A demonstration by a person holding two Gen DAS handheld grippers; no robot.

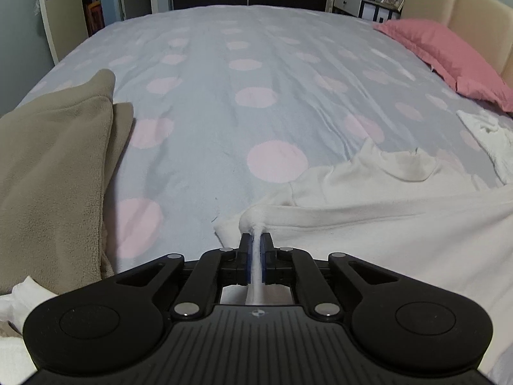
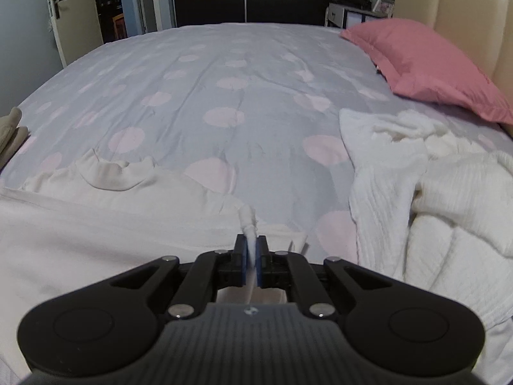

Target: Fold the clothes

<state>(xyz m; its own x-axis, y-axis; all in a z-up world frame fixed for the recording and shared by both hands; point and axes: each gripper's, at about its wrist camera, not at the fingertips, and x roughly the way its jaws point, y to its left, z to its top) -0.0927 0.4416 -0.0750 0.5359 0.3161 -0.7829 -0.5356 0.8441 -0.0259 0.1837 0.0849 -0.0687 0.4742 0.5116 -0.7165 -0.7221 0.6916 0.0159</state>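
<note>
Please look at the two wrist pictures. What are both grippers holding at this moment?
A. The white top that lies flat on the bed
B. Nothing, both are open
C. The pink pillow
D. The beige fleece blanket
A: the left gripper and the right gripper each pinch a fold of the white top, while the pink pillow and the beige blanket lie apart.

Bed [image 1: 256,64] under pale blue cover with pink dots. Pink pillow [image 1: 449,54] at headboard end. White top [image 1: 384,199] spread flat, well short of pillow; crumpled white knit [image 2: 433,186] between top and pillow; beige fleece [image 1: 54,166] farthest from pillow.
</note>
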